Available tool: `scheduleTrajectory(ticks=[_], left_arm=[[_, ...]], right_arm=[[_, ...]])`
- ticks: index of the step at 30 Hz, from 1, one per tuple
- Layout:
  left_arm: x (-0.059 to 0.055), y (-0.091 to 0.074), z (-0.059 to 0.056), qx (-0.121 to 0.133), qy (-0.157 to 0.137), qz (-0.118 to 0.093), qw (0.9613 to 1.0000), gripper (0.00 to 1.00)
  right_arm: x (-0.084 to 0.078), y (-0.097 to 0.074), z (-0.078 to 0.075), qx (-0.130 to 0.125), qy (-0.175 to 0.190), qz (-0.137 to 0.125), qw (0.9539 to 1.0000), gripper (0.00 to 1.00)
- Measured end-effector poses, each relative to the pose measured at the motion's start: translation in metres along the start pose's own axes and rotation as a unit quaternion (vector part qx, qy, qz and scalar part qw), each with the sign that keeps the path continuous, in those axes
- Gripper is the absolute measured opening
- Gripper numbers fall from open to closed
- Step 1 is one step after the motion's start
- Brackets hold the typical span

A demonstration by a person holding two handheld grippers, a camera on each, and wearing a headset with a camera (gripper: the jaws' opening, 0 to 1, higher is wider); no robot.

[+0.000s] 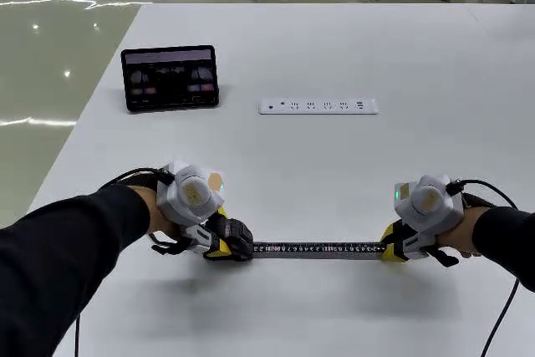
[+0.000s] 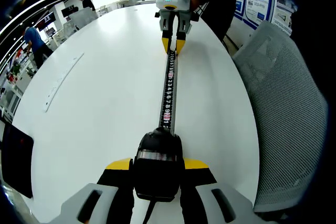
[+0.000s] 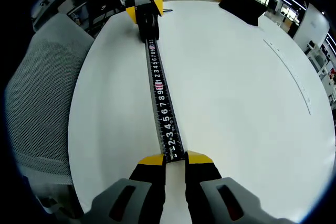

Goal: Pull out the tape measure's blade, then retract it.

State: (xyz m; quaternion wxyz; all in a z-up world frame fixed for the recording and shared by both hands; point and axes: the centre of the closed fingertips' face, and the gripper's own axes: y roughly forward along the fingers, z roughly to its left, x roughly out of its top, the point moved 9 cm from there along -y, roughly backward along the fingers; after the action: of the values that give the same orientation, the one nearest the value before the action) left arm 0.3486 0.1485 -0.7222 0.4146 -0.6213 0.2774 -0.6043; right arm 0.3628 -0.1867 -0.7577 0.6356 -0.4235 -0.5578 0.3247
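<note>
Wide apart: left tongs (image 2: 157, 164) clamp tape measure (image 1: 234, 238), right tongs (image 3: 175, 158) apparently pinch blade tip (image 3: 172, 150).

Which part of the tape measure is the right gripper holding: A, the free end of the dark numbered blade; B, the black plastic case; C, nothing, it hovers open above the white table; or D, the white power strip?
A: the right gripper has its yellow-tipped jaws shut on the end of the dark numbered blade, which lies pulled out along the white table, while the left gripper clamps the black plastic case.
</note>
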Motion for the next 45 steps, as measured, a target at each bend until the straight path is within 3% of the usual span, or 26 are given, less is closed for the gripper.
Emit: scheduleTrajectory(ticks=[28,37,39,41,45], left_arm=[[-0.0008,0.0007,-0.0002,0.002,-0.006,-0.006,1.0,0.3],[-0.0016,0.0004,-0.0016,0.009,-0.002,-0.018,0.9998,0.31],[-0.0012,0.0003,-0.0011,0.01,-0.01,-0.021,0.9997,0.31],[-0.0006,-0.0004,-0.0012,0.014,-0.026,-0.03,0.9991,0.32],[-0.0038,-0.0023,-0.0012,0.022,-0.05,-0.037,0.9978,0.33]], right_arm=[[0.002,0.0022,-0.0016,0.009,0.003,0.009,0.9999,0.1],[-0.0002,0.0021,-0.0002,-0.001,0.015,-0.008,0.9999,0.11],[-0.0015,0.0005,0.0011,0.001,0.075,-0.011,0.9971,0.12],[0.0005,0.0014,0.0002,-0.002,0.049,-0.015,0.9987,0.12],[0.0027,-0.0003,0.0038,-0.007,0.048,-0.023,0.9986,0.15]])
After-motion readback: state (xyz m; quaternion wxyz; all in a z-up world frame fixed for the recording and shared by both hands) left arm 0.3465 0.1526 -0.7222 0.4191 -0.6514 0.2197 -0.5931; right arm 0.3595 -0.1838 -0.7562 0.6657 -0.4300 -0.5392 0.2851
